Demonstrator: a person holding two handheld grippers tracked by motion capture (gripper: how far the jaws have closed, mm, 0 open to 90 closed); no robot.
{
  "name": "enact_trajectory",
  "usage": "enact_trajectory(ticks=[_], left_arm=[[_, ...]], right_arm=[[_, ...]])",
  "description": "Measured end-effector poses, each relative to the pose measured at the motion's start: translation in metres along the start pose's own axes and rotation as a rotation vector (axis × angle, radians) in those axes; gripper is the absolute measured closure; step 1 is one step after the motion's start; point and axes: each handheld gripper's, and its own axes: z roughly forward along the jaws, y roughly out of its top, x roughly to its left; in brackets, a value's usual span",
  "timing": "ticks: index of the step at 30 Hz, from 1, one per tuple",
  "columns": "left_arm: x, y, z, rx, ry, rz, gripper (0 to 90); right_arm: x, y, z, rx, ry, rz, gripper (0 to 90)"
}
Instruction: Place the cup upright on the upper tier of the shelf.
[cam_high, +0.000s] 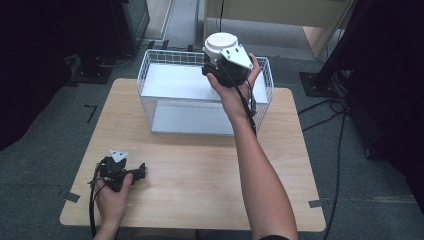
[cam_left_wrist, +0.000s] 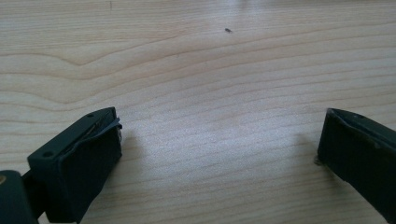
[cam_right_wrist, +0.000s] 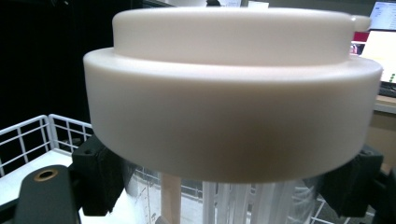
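Light wood counter on grey carpet floor. Black tape marks at the counter's near corners. Black cables run along the floor at right. Dark stand base far left, monitor in the background.

White-lidded clear jar upright, held above the wire basket.

Counter: pale wood with wavy brown grain, one small dark speck toward 12 o'clock in the left gripper view. Wire basket: white mesh, white floor. Container lid: cream-white, over a clear ribbed body. Left tongs and right tongs: black. Plate on the right tongs: grey. Floor: grey carpet.
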Motion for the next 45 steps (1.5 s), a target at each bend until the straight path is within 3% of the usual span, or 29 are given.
enact_trajectory(ticks=[20,29,42,45], left_arm=[[0.000,0.000,0.000,-0.001,0.000,0.000,0.0],[0.000,0.000,0.000,-0.001,0.000,0.000,0.0],[0.000,0.000,0.000,-0.001,0.000,0.000,0.0],[0.000,0.000,0.000,-0.001,0.000,0.000,0.0]], right_arm=[[0.003,0.009,0.029,0.009,0.012,0.007,16.3],[0.004,0.005,0.031,0.022,0.020,0.006,16.1],[-0.005,0.001,0.027,0.007,0.023,0.048,13.7],[-0.010,0.001,0.024,-0.001,0.058,0.076,9.1]])
